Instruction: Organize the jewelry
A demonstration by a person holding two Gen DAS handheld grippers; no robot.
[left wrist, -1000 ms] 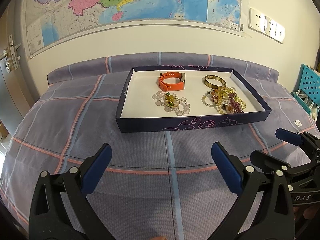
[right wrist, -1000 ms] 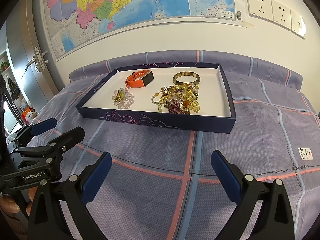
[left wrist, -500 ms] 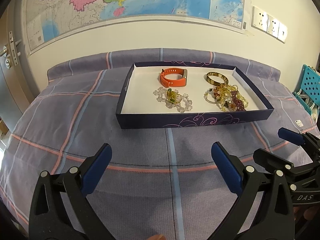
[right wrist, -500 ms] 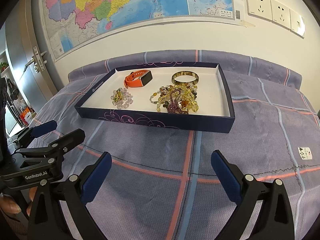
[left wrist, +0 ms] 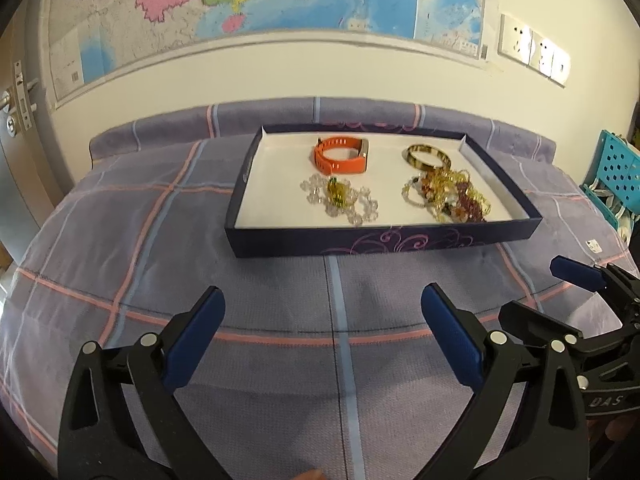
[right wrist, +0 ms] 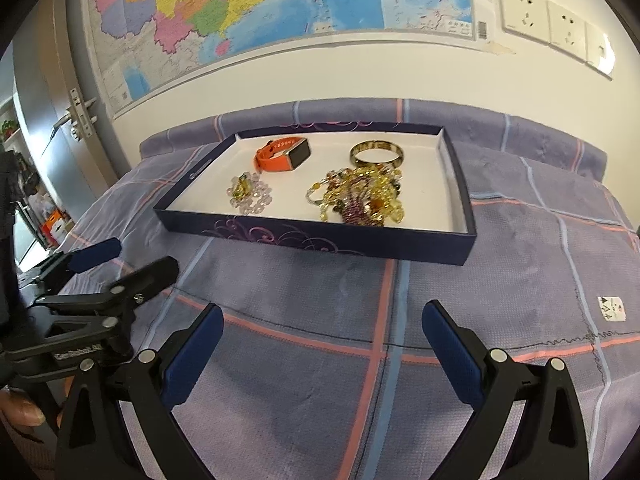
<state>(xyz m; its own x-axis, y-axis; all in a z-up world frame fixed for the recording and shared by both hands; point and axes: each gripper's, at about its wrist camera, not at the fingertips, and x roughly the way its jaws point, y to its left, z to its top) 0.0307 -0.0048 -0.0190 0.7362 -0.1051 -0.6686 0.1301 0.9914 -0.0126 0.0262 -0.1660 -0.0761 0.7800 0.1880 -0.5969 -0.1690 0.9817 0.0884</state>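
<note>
A dark blue tray (left wrist: 360, 242) (right wrist: 320, 236) with a white floor lies on the purple plaid cloth. Inside it are an orange watch (left wrist: 340, 156) (right wrist: 282, 156), a gold bangle (left wrist: 426, 156) (right wrist: 376, 153), a clear bead bracelet with a green charm (left wrist: 340, 200) (right wrist: 250, 192), and a tangled heap of yellow and purple beads (left wrist: 448, 198) (right wrist: 362, 196). My left gripper (left wrist: 322, 338) (right wrist: 124, 258) is open, short of the tray's near wall. My right gripper (right wrist: 320, 344) (left wrist: 540, 292) is open too, nothing between its fingers.
A map and wall sockets (right wrist: 556, 24) hang behind the table. A door with a handle (left wrist: 12, 100) stands at the left. A teal perforated basket (left wrist: 616, 168) is at the right edge. A small white tag (right wrist: 610, 308) lies on the cloth.
Both grippers have pitched down slightly, so the tray sits lower in both views. The left gripper has shifted a little in the right wrist view. Nothing in the tray moved.
</note>
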